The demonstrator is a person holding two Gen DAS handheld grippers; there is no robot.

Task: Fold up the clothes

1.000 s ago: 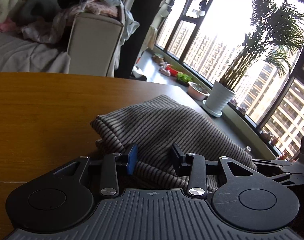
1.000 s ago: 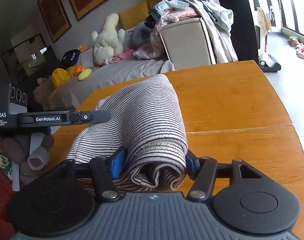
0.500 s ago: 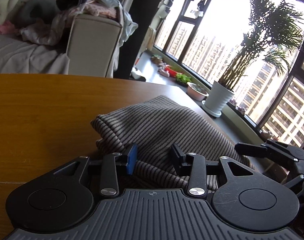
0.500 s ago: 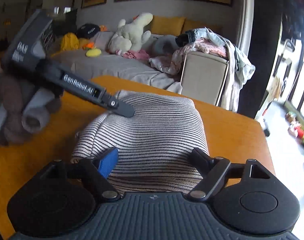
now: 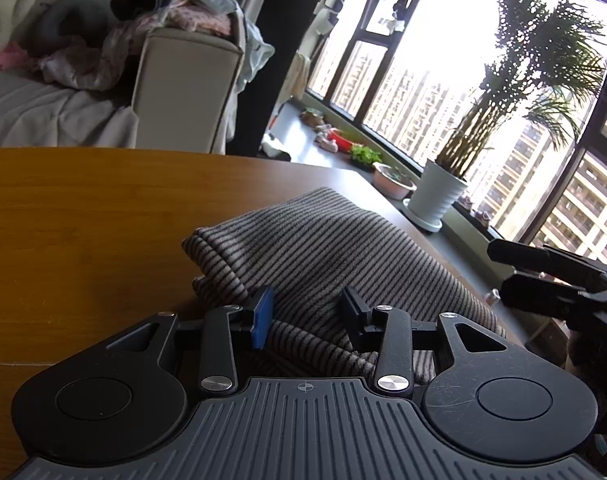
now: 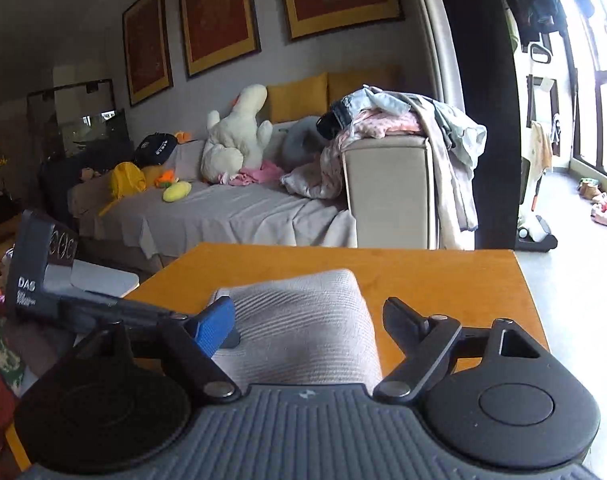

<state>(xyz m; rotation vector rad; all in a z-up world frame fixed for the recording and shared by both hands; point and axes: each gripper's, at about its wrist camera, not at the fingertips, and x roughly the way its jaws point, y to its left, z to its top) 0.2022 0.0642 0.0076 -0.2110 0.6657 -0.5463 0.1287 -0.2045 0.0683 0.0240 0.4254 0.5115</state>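
A folded striped garment lies on the wooden tabletop, filling the lower centre of the left wrist view, its grey and dark stripes running across a thick, rounded bundle. The left gripper sits low over the near edge of that bundle; a fold of the cloth bulges up between its blue pad and its black pad, and both pads appear to press against it, so the jaws look clamped on the garment.

In the right wrist view the same striped garment occupies the lower centre, resting on the orange-brown tabletop. The right gripper has its fingers spread wide on either side of the cloth, the black finger standing clear of it at the right and the blue pad near its left edge.

At the left edge of this view the other handheld device shows white lettering reading "DAS", with smaller lines under it too blurred to read. In the upper left, a black cap on the sofa carries pale writing that cannot be made out.
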